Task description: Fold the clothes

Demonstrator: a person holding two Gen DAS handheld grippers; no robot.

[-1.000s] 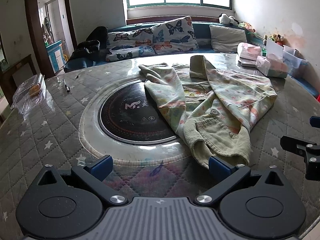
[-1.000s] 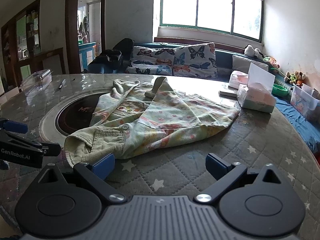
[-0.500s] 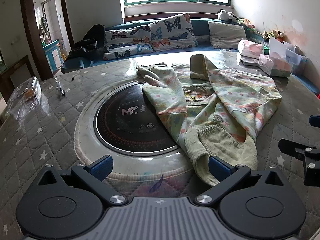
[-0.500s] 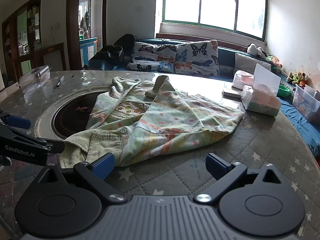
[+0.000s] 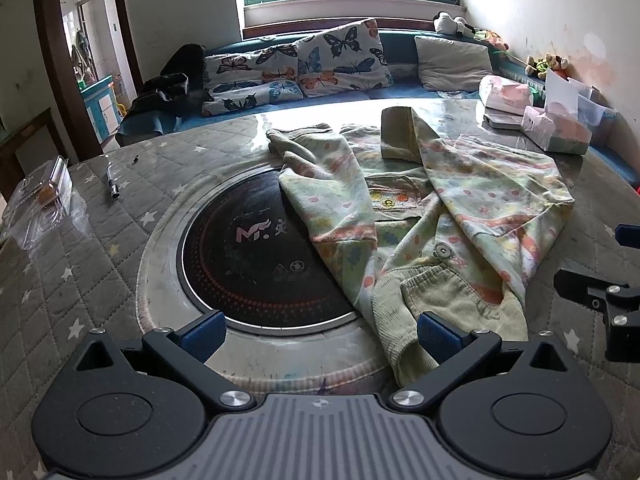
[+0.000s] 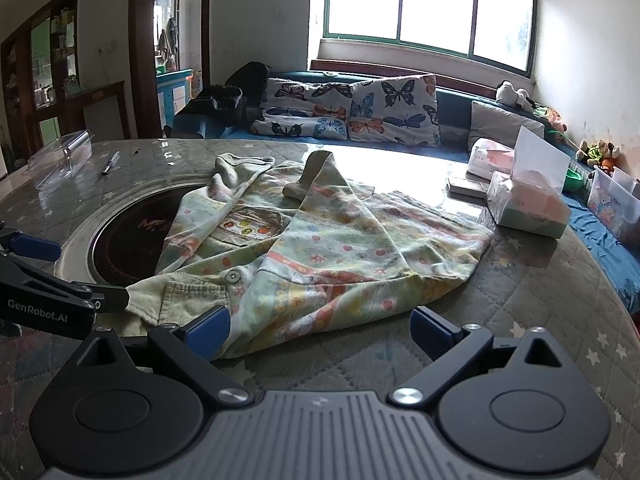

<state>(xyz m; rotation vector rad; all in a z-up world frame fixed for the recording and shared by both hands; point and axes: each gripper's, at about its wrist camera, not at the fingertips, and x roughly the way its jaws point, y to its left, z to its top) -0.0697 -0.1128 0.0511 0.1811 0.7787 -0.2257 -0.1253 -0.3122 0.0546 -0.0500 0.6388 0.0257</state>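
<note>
A pale green child's jacket [image 5: 432, 216] with orange and yellow prints lies crumpled on the round table, partly over the dark hotplate disc [image 5: 256, 260]. Its ribbed hem [image 5: 448, 304] points toward me. My left gripper [image 5: 320, 332] is open, its right finger just in front of the hem and its left finger over the hotplate rim. In the right wrist view the jacket [image 6: 320, 248] fills the table's middle. My right gripper [image 6: 320, 330] is open too, its left finger at the near hem edge, nothing held between the fingers.
The quilted star-pattern table cover [image 5: 80, 280] lies under glass. Tissue boxes [image 6: 528, 204] stand at the right, a clear plastic box [image 5: 40, 200] and a pen [image 5: 112, 184] at the left. A sofa with butterfly cushions [image 6: 348, 112] runs behind the table.
Both grippers have moved forward toward the jacket's near hem, which now looks larger and closer. Both stay open. The jacket has not moved.
</note>
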